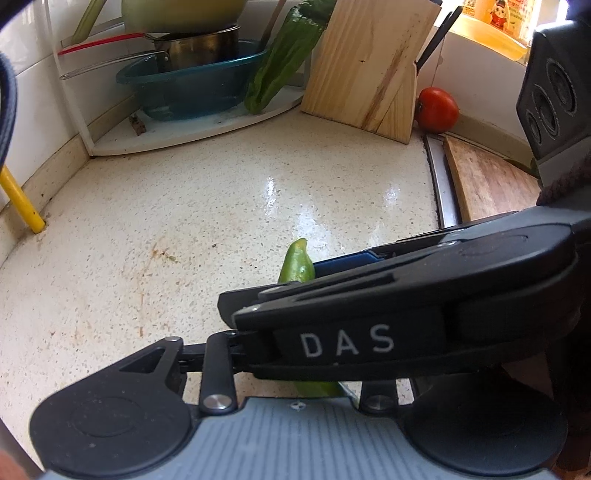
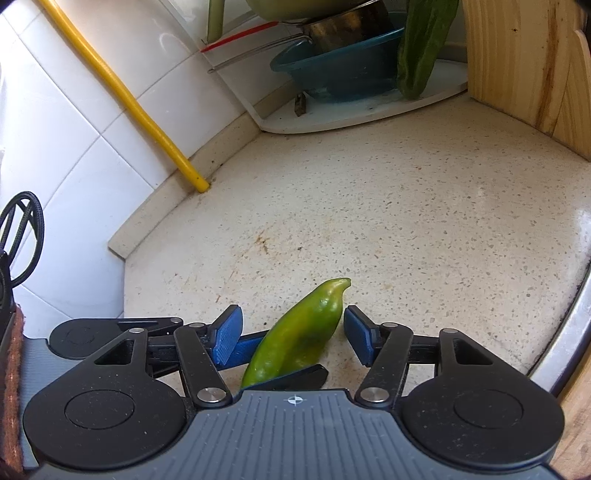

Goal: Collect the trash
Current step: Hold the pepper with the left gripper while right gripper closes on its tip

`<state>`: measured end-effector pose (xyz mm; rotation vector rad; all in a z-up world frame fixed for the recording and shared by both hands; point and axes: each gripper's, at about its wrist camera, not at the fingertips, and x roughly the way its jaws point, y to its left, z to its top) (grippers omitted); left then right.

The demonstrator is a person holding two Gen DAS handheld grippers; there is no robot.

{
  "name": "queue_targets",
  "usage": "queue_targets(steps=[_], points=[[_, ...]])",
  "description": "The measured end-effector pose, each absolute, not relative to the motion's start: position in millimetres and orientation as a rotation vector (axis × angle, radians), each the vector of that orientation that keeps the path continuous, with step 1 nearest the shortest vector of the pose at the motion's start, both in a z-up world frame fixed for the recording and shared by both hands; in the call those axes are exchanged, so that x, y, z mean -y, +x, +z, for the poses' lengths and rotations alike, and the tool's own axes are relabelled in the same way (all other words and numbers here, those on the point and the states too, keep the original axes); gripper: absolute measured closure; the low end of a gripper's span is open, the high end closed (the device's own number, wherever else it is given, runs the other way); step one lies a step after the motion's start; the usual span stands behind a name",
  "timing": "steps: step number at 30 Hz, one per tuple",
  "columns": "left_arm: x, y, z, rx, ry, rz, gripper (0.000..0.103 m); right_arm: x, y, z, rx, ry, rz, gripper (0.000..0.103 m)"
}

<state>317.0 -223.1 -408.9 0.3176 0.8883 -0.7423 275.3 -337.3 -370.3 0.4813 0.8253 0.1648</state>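
The right gripper (image 2: 291,332) has its blue pads (image 2: 227,338) standing apart, one on each side of the green pepper piece (image 2: 299,336); neither pad presses on it. The pepper piece lies on the speckled countertop (image 2: 369,206), near edge of the scene, tip pointing far-right.

Left gripper (image 2: 258,354) — in its own wrist view its fingertips are wholly hidden behind the right gripper's body, which crosses the frame. From the right wrist view one blue pad and a dark finger show at the pepper's lower end, apparently on either side of it; whether they clamp it I cannot tell.

The pepper's lower half is cut off by the gripper housings in both views.

Legible writing: "DAS" in white on the right gripper's side. Printing on a yellow container (image 1: 495,14) at far right — too small to read.

Far side: a blue basin (image 1: 192,88) holding a steel pot (image 1: 199,48), a whole green pepper (image 1: 284,59), a wooden block (image 1: 373,66), a tomato (image 1: 437,109).
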Motion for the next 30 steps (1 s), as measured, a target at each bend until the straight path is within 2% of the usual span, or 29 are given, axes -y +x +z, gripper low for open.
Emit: queue_targets(steps=[30], points=[[215.0, 306.2, -412.3, -0.849, 0.317, -0.713, 0.066, 334.3, 275.6, -370.7, -0.82, 0.469, 0.197, 0.032]])
